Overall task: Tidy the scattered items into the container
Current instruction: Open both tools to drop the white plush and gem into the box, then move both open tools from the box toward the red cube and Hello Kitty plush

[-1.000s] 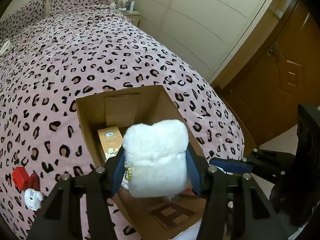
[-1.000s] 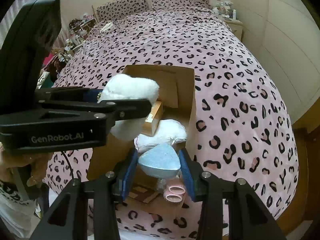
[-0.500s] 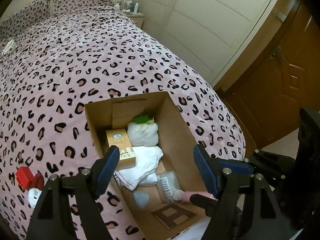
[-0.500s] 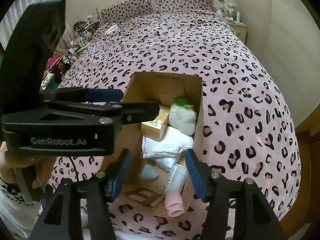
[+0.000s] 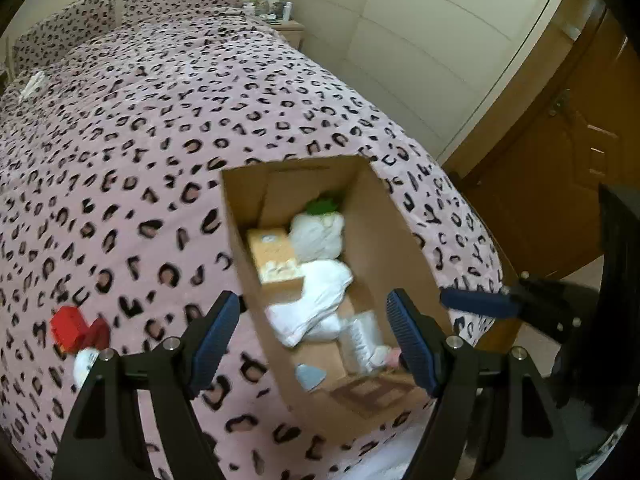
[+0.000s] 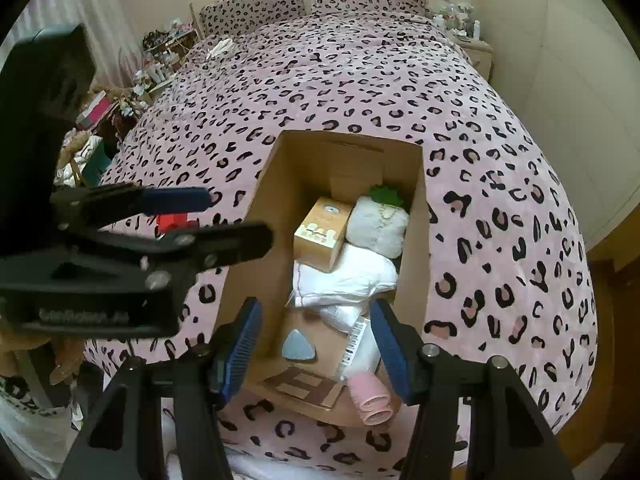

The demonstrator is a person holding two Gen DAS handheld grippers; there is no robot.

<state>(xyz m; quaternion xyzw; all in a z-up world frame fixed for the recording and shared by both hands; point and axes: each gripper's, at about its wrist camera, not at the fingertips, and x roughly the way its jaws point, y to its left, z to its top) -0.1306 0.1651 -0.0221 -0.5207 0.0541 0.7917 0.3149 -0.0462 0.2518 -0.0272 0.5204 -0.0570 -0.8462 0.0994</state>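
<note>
An open cardboard box [image 5: 396, 240] [image 6: 412, 216] lies on the leopard-print bed. It holds a fluffy white pouch [image 5: 316, 234] [image 6: 376, 226], a tan carton [image 5: 272, 254] [image 6: 322, 234], white cloth [image 5: 316, 300] [image 6: 344, 276], a pale blue wedge [image 5: 309, 376] [image 6: 298, 346] and a pink roll [image 6: 370, 398]. My left gripper [image 5: 312, 340] is open and empty above the box's near end. My right gripper [image 6: 316, 344] is open and empty over the same end. A red toy [image 5: 74, 326] [image 6: 170, 222] and a small white figure [image 5: 85, 364] lie on the bed, left of the box.
The left gripper [image 6: 168, 220] crosses the left side of the right wrist view; the right gripper [image 5: 516, 306] shows at right in the left wrist view. A wooden door [image 5: 568, 168] and white wardrobe [image 5: 420, 48] stand right of the bed. Clutter [image 6: 120, 100] sits beside the bed's left.
Both grippers opened. The fluffy white pouch dropped from the left gripper and the blue wedge from the right, both into the box. Both grippers then pulled back and up.
</note>
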